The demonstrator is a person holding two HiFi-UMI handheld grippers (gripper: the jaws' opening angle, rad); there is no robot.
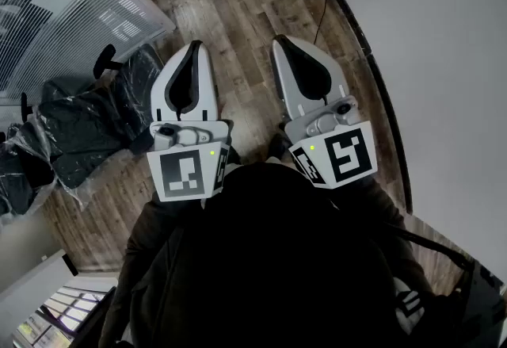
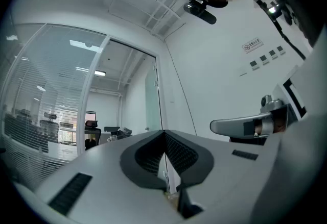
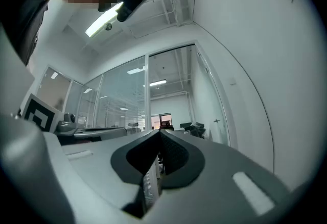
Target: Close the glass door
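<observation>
Left gripper (image 1: 195,49) has its two jaws pressed together with nothing between them. The right gripper (image 1: 278,42) is the same, its jaws pushed tight and empty. Both are held out over the wood floor (image 1: 238,13). The right one is nearer the white wall (image 1: 444,61), and the left one is farther from it.

The glass door (image 2: 152,96) is well ahead of them. It stands swung open, close beside the white wall, and no gripper touches it. So I think the closing has not begun.

To do this step well, the person should walk closer first. Then the gripper nearer the white wall could reach the small handle (image 3: 217,121), or push flat on the door's edge. Glass is smooth and slippery, so a slow, steady push seems best. A hard shove could make the door bang. It may help to open the jaws and pinch the handle, so the door does not slip away.

The door is a tall, flat, see-through sheet. The wall is plain and smooth. The floor has long brown boards with a streaky grain. The grippers are smooth, pale plastic and come to a point. Their pads (image 2: 179,151) are dark with little ridges, good for holding on.
</observation>
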